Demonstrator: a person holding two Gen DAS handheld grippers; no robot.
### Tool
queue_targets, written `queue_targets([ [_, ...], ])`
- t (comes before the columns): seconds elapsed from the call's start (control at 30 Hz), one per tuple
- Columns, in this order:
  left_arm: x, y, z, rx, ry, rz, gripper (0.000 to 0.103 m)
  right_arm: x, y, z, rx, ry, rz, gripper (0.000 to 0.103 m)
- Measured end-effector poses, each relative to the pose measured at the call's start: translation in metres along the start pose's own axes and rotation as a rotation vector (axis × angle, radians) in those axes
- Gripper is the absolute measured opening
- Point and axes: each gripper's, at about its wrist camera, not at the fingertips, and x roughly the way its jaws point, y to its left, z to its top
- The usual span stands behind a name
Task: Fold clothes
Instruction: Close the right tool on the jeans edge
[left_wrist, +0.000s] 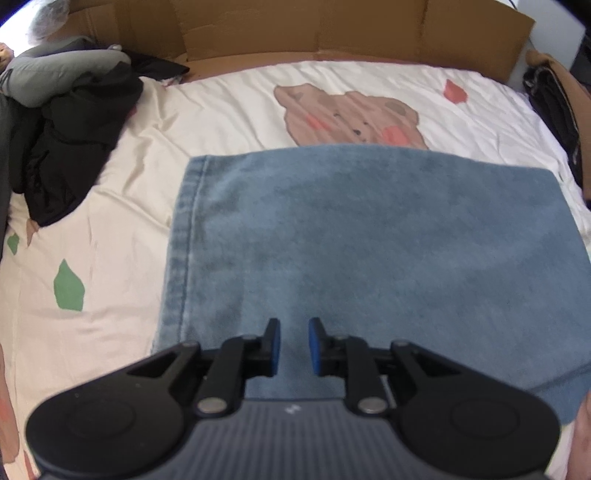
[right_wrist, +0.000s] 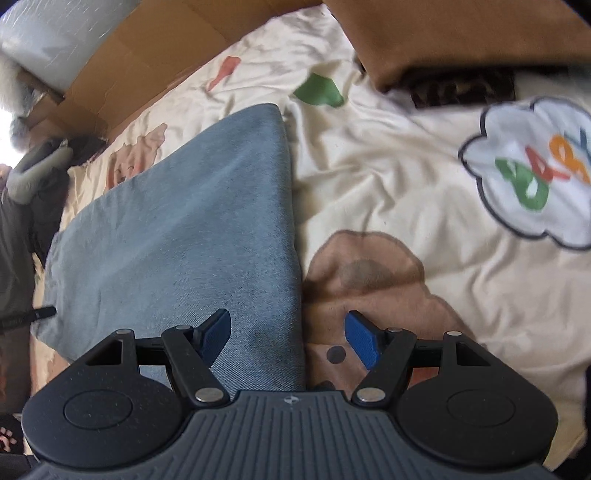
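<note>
A folded pair of blue jeans (left_wrist: 369, 236) lies flat on a cream printed bedsheet (left_wrist: 110, 206). My left gripper (left_wrist: 294, 341) hovers over the near part of the jeans, its blue pads a small gap apart, nothing between them. In the right wrist view the same jeans (right_wrist: 184, 229) stretch away to the upper left. My right gripper (right_wrist: 287, 334) stands open over their right edge, the left finger above denim and the right finger above the sheet (right_wrist: 406, 177).
A pile of black and grey clothes (left_wrist: 70, 122) lies at the far left. Cardboard (left_wrist: 295, 26) lines the far side of the bed. Folded brown and dark garments (right_wrist: 454, 40) sit at the right, also seen as a stack (left_wrist: 554, 110).
</note>
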Motion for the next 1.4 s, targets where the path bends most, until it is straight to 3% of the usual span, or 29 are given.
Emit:
queue_targets([
  [0.13,-0.002,-0.008,-0.007,0.013,0.017,-0.007,0.018,0.0,-0.013,0.0,0.07,-0.003,0.071,0.072],
  [0.33,-0.008,-0.017,-0.016,0.008,0.027,-0.028,0.02,-0.003,-0.027,-0.004,0.16,0.013,0.172,0.054],
  [0.57,-0.014,-0.01,-0.028,-0.083,0.102,0.013,0.02,0.011,-0.026,0.001,0.199,0.07,0.203,0.053],
  [0.6,-0.016,-0.01,-0.028,-0.091,0.108,0.019,0.02,0.011,-0.024,0.001,0.191,0.072,0.201,0.05],
  [0.67,-0.018,-0.008,-0.029,-0.1,0.115,0.031,0.02,0.011,-0.022,0.003,0.181,0.075,0.199,0.034],
  [0.93,-0.03,0.001,-0.027,-0.137,0.119,0.062,0.024,0.002,-0.041,0.0,0.32,0.05,0.394,0.033],
  [1.3,-0.013,0.007,-0.032,-0.21,0.158,0.049,0.026,0.035,-0.039,-0.001,0.294,0.093,0.354,0.034],
  [1.4,-0.008,0.005,-0.028,-0.224,0.153,0.039,0.027,0.036,-0.033,0.001,0.288,0.093,0.33,0.029],
])
